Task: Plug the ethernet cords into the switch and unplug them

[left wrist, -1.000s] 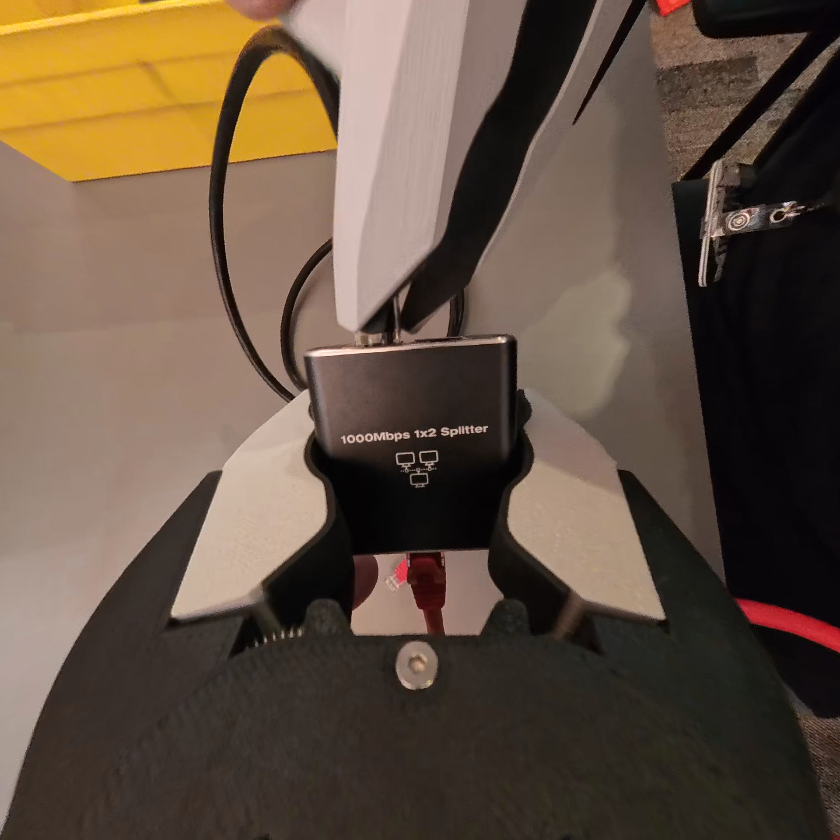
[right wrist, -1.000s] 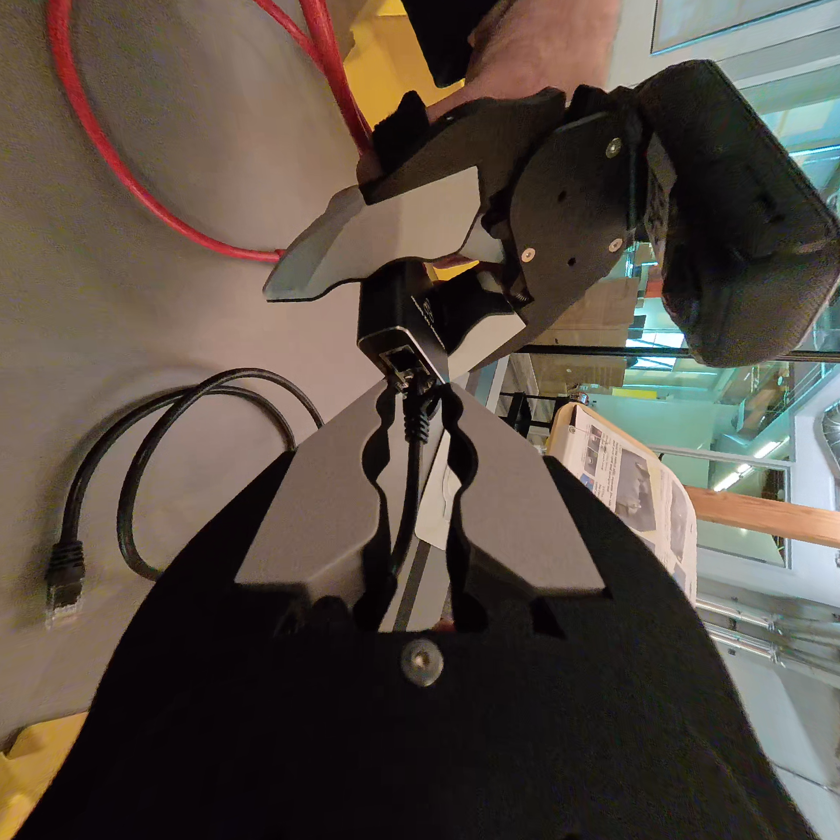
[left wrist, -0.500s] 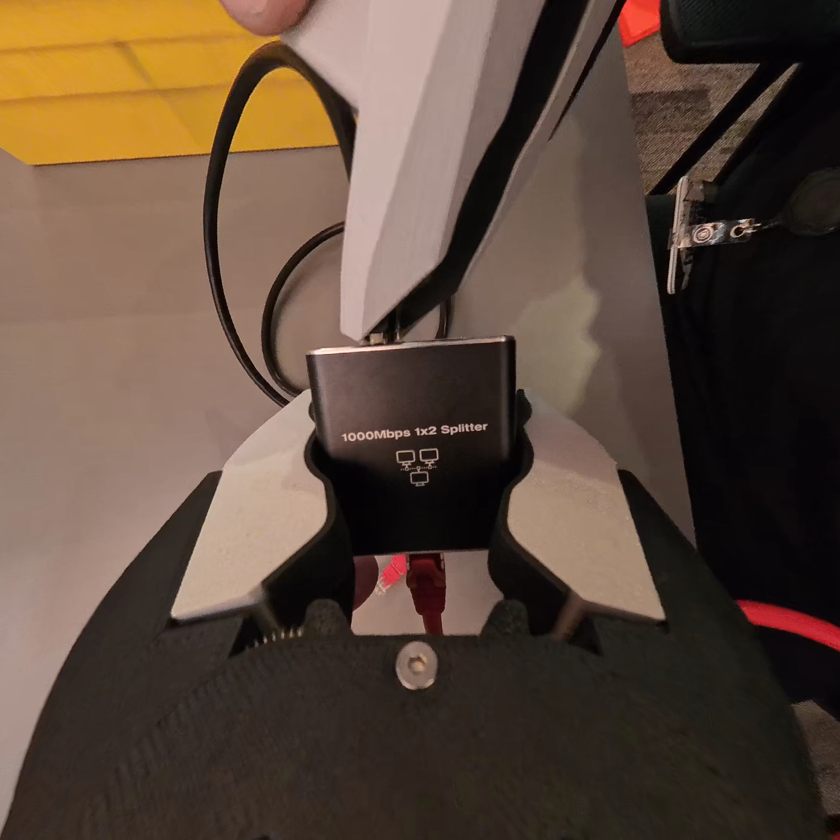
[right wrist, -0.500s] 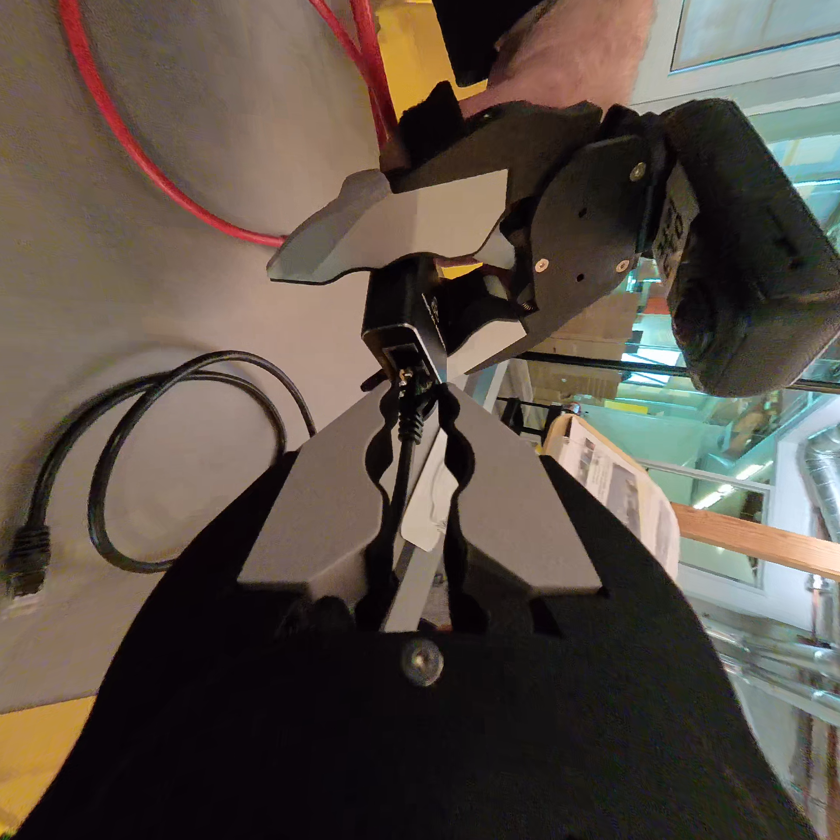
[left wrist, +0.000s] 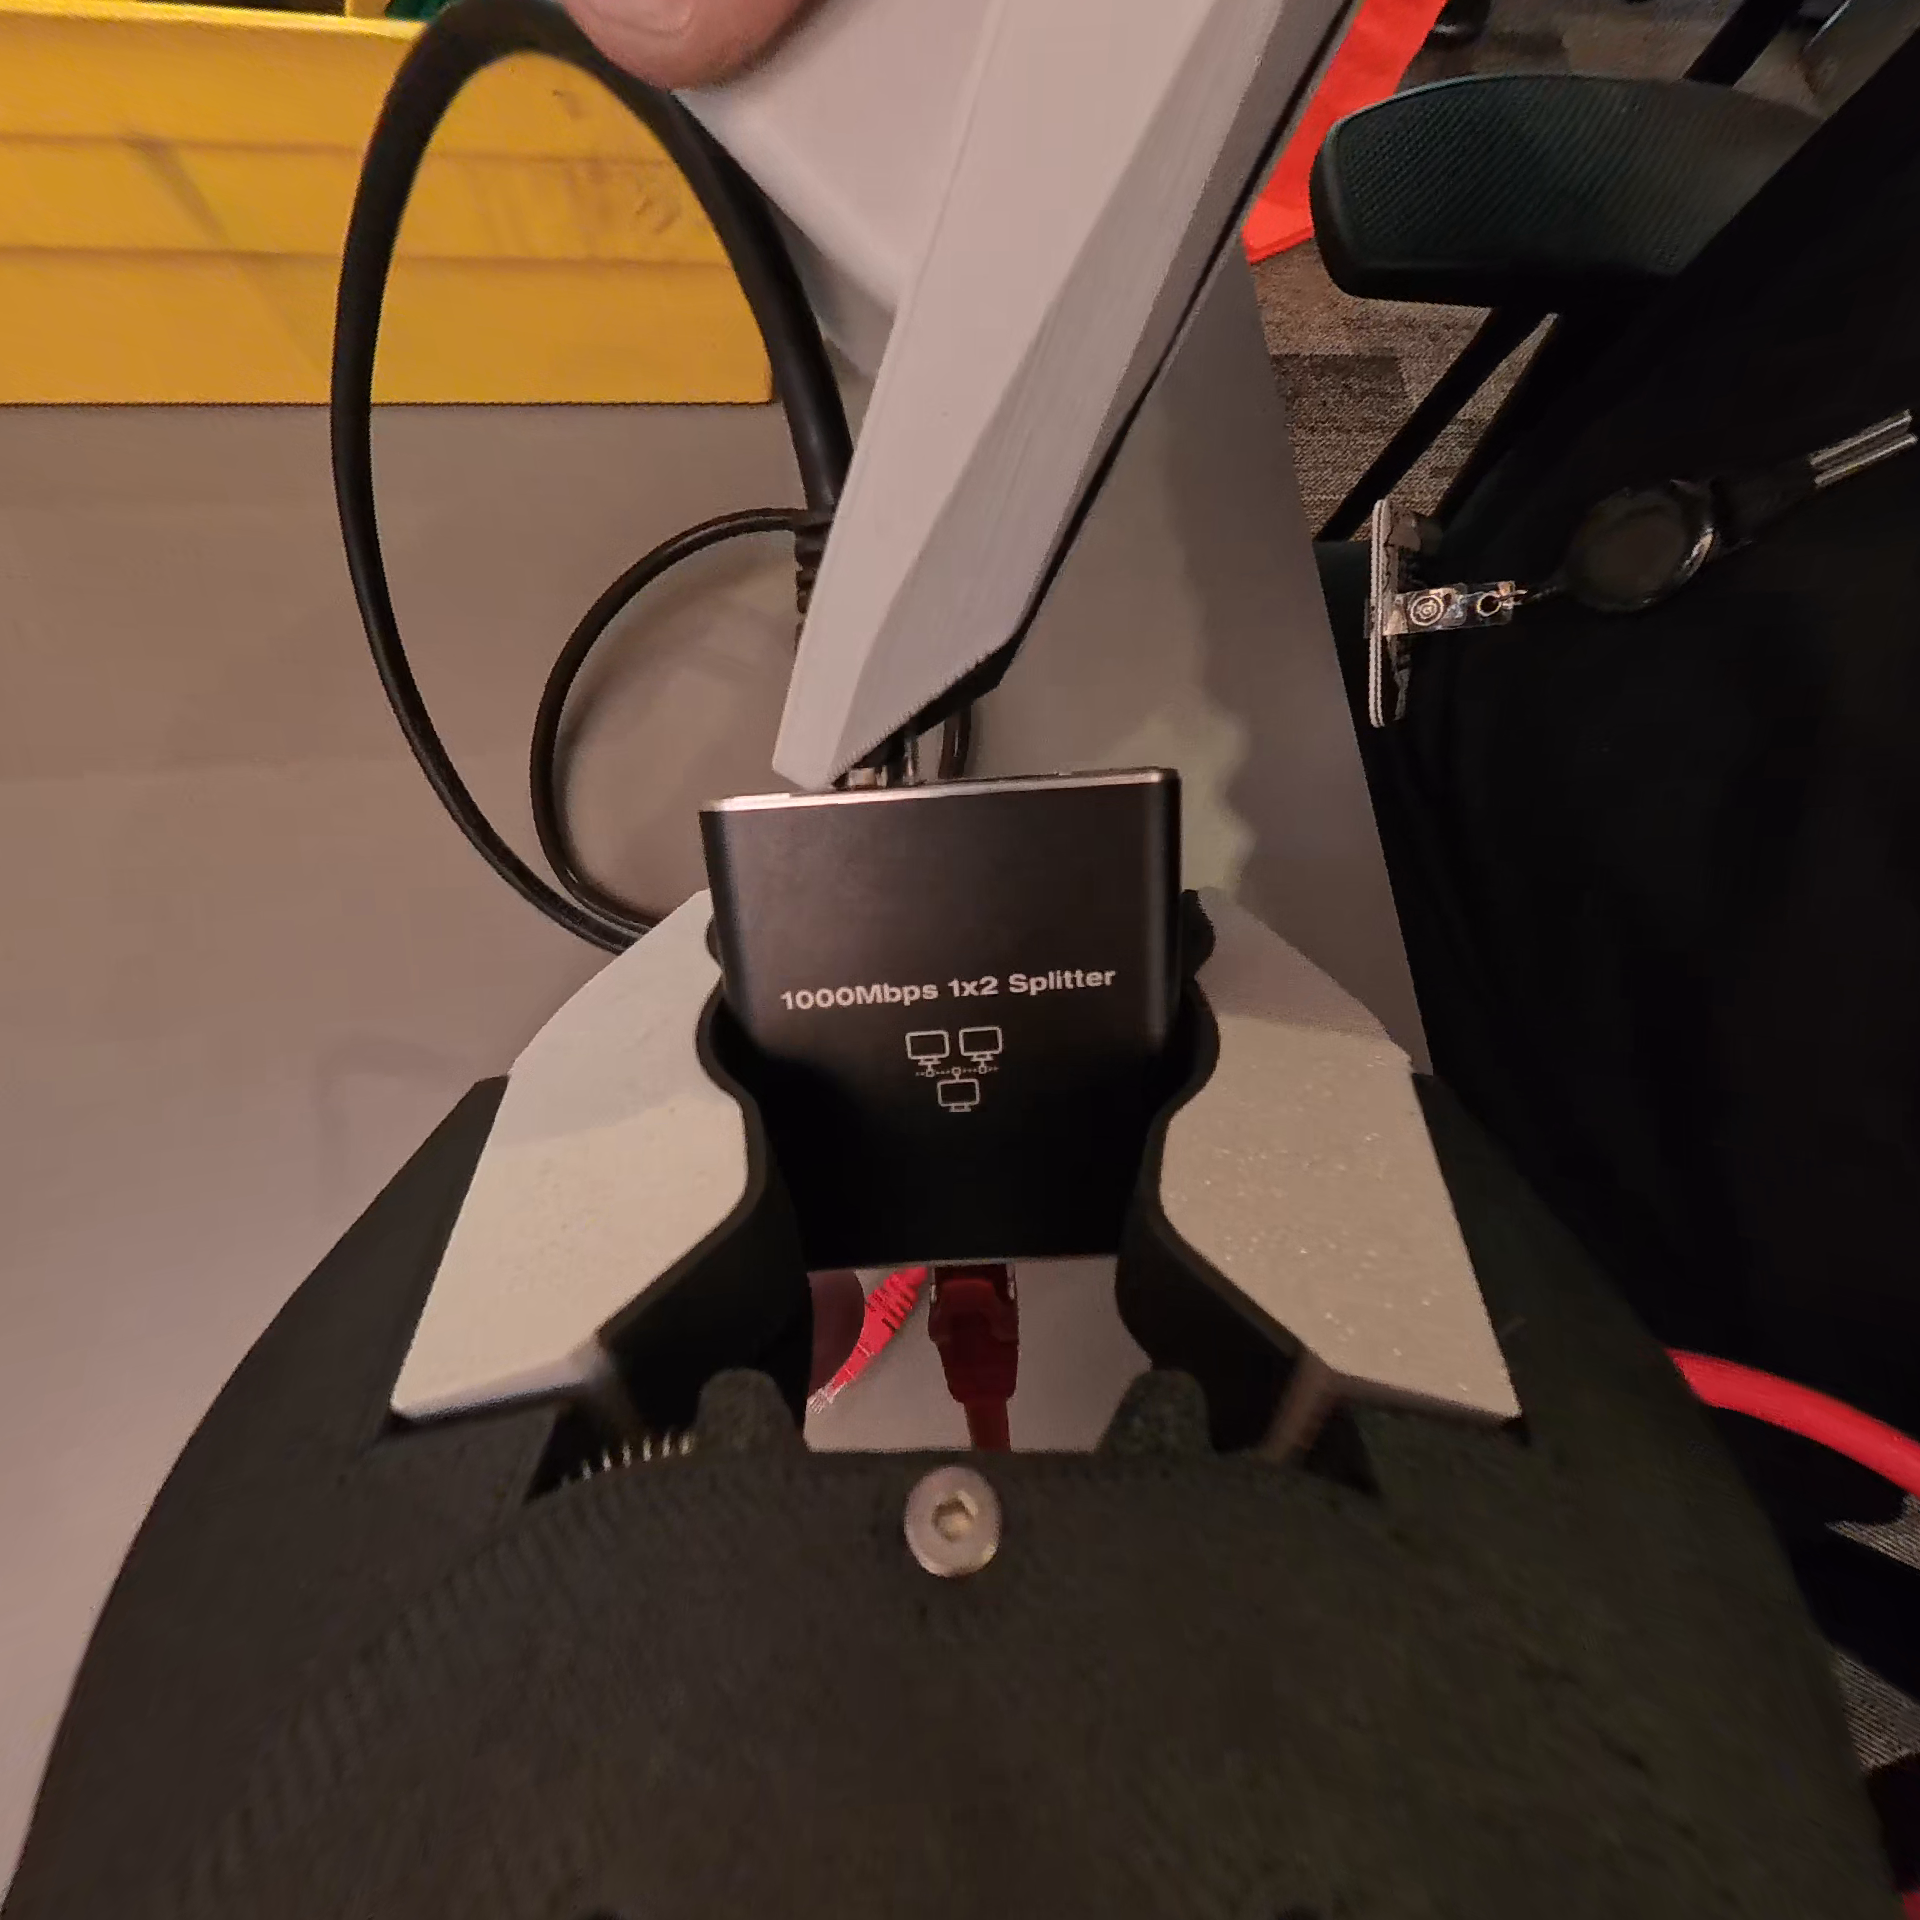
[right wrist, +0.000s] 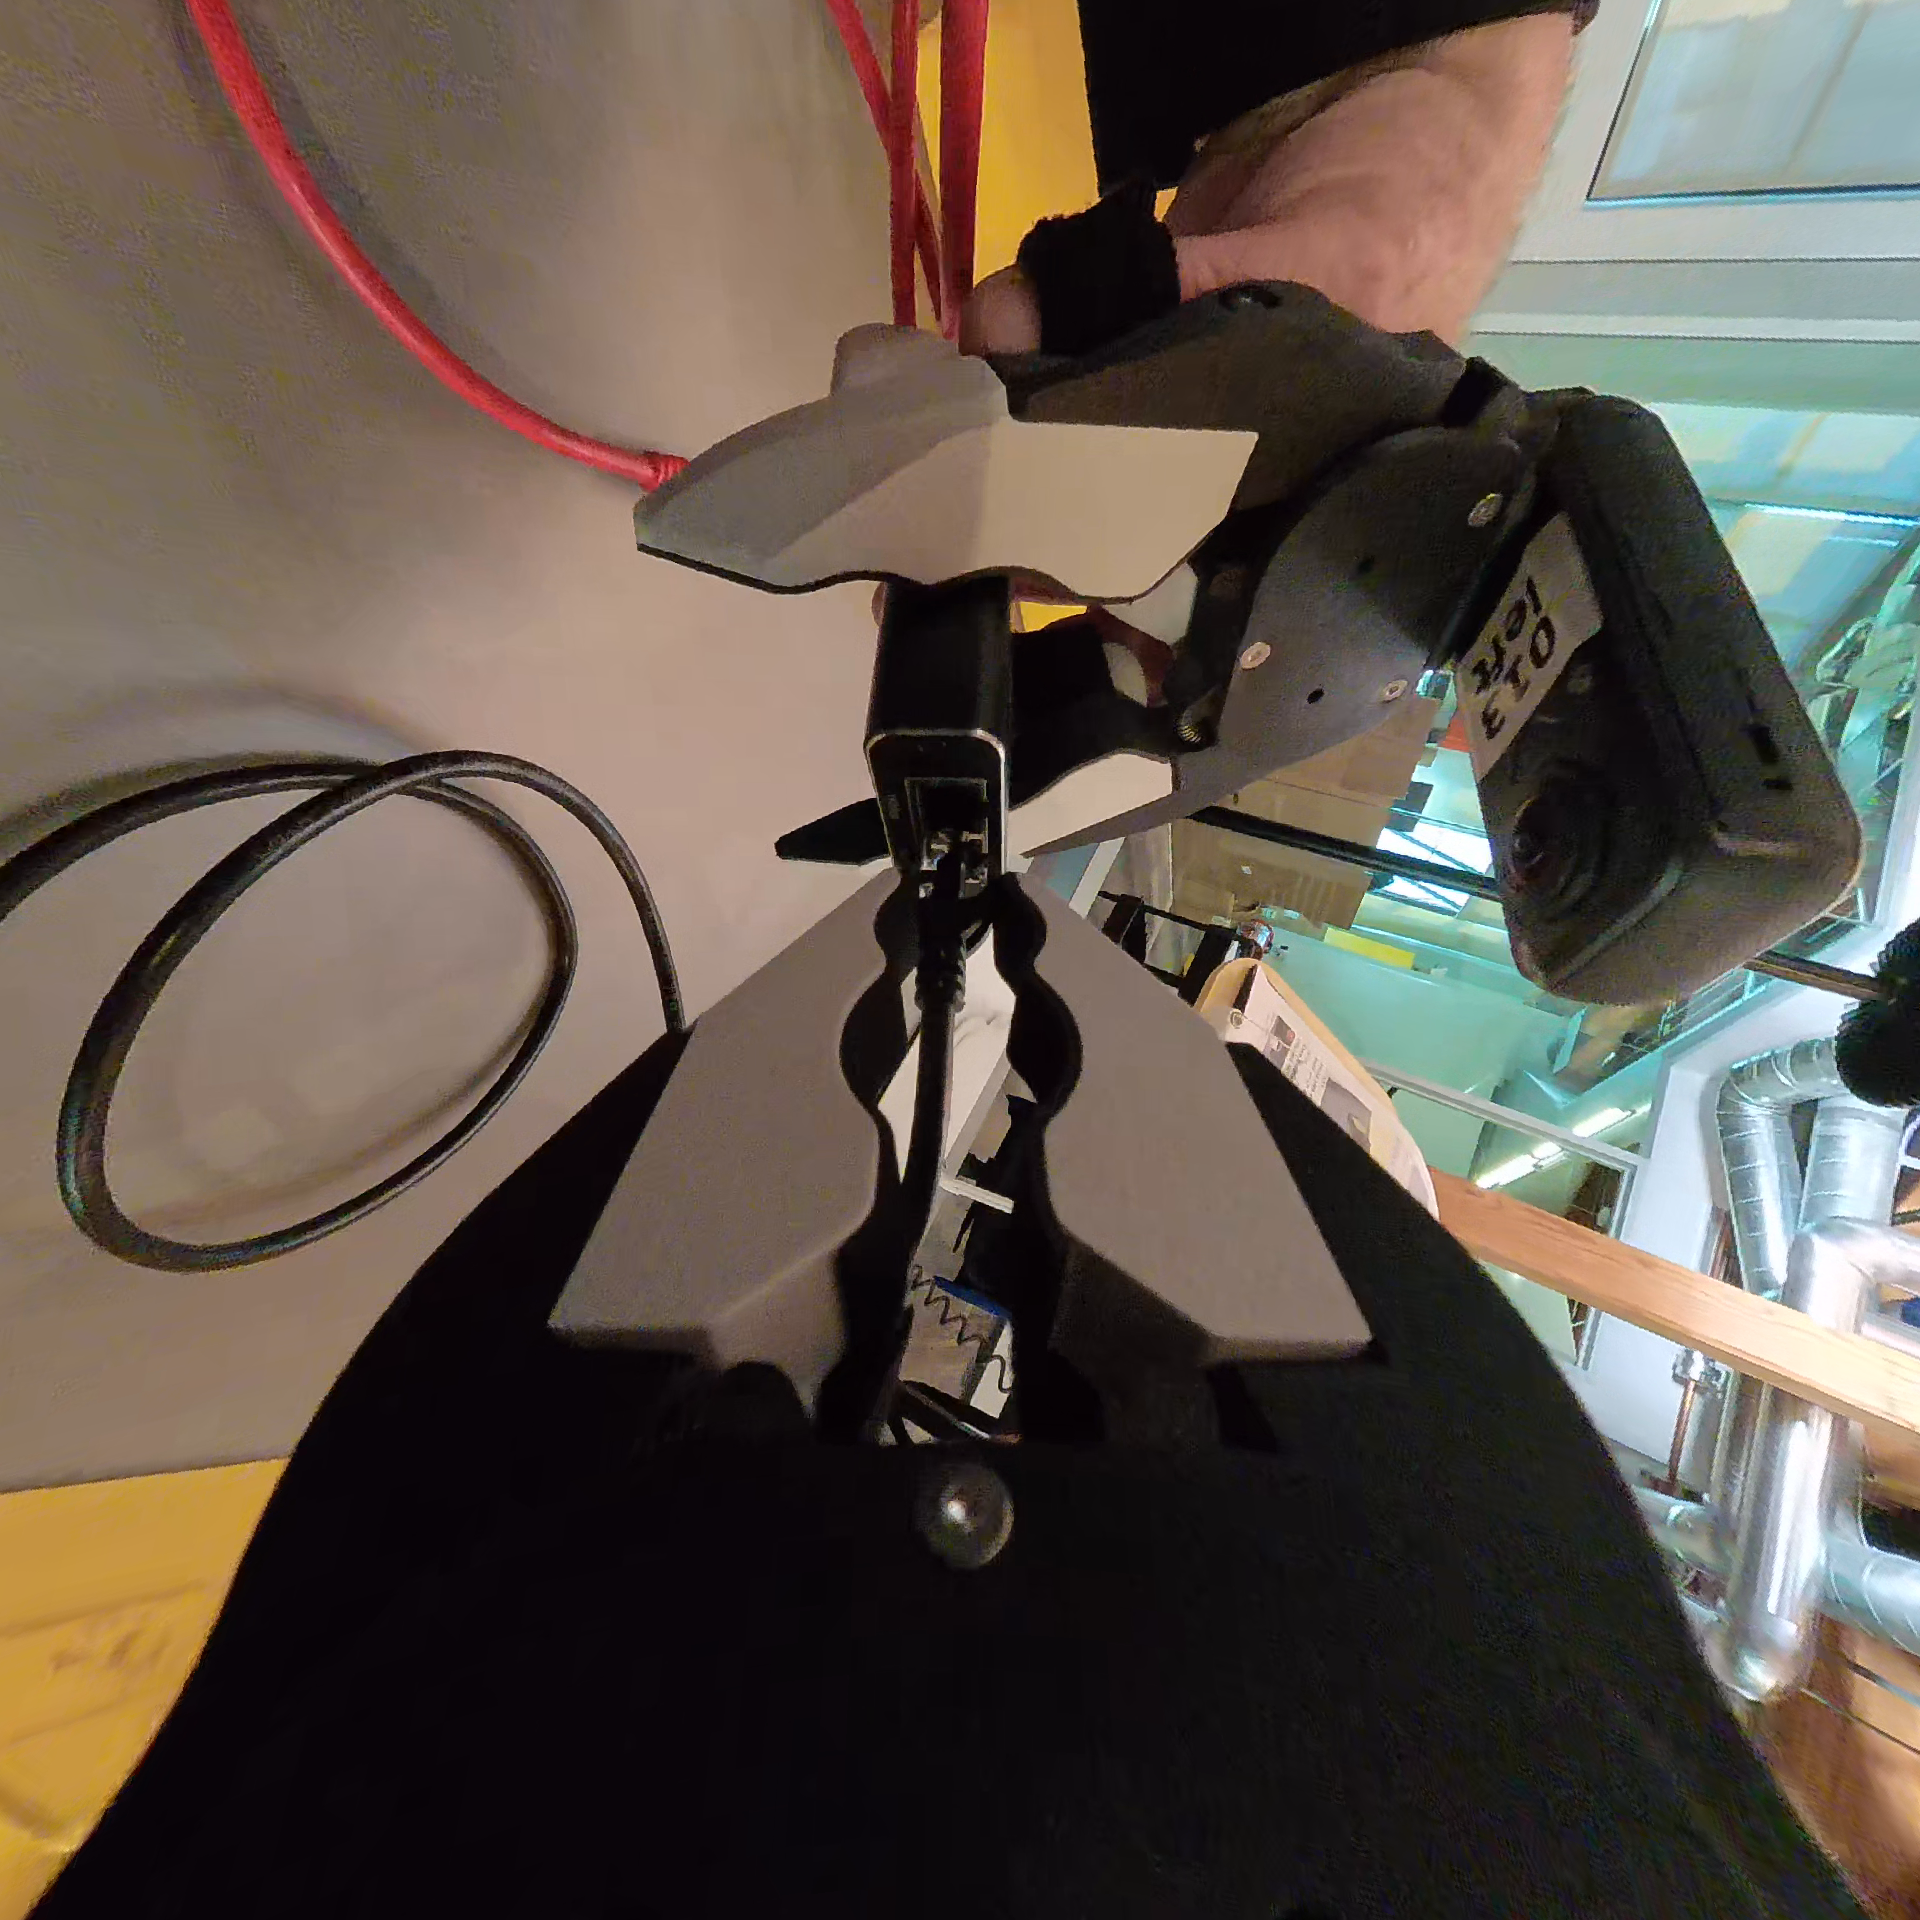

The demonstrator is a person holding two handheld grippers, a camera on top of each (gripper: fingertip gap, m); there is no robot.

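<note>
My left gripper (left wrist: 951,925) is shut on the black switch (left wrist: 945,987) by its two sides and holds it above the grey table (left wrist: 208,935). A red ethernet cord's plug (left wrist: 971,1340) sits in the switch's near end. My right gripper (right wrist: 951,894) is shut on the black ethernet cord's plug (right wrist: 940,935), whose tip is in a port on the switch's far face (right wrist: 940,821). The black cord (right wrist: 312,790) loops on the table. In the left wrist view, one of the right gripper's fingers (left wrist: 997,416) comes down from above onto the switch's far edge.
A yellow bin (left wrist: 208,208) stands at the table's far edge. The red cord (right wrist: 416,322) curves across the table. A chair armrest (left wrist: 1558,177) and a person in dark clothes with a badge reel (left wrist: 1444,603) are to the right of the table. There is about 5 centimeters between the tips of the two grippers.
The right gripper has pushed the black plug closer into the switch's port and tilted. The black cord's loose end has left the right wrist view. The left gripper still holds the switch.
</note>
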